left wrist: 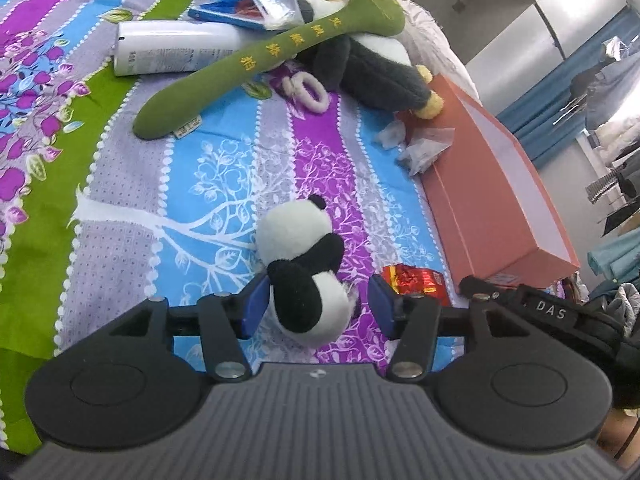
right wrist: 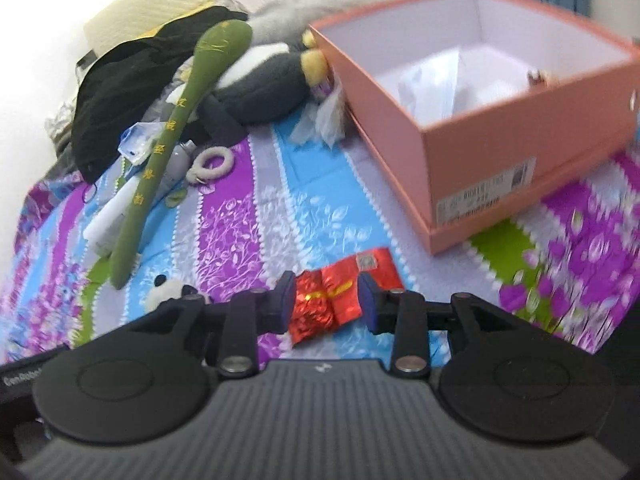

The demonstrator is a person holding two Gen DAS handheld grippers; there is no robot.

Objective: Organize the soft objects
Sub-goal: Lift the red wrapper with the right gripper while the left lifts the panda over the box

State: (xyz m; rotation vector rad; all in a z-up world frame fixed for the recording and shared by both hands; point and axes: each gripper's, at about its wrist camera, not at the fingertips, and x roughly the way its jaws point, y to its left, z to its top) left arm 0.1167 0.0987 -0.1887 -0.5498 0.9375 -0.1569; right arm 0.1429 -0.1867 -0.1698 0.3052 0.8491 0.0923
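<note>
Left hand-held gripper (left wrist: pixel 318 306) parted around panda plush (left wrist: pixel 306 276), right hand-held gripper (right wrist: pixel 326 302) parted around red packets (right wrist: pixel 332 296)

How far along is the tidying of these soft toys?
Barely begun, by the look of it. No toy shows in the pink box. The left gripper is open around the small panda, the right gripper around red packets. The green plush stick and the penguin lie untouched.
</note>
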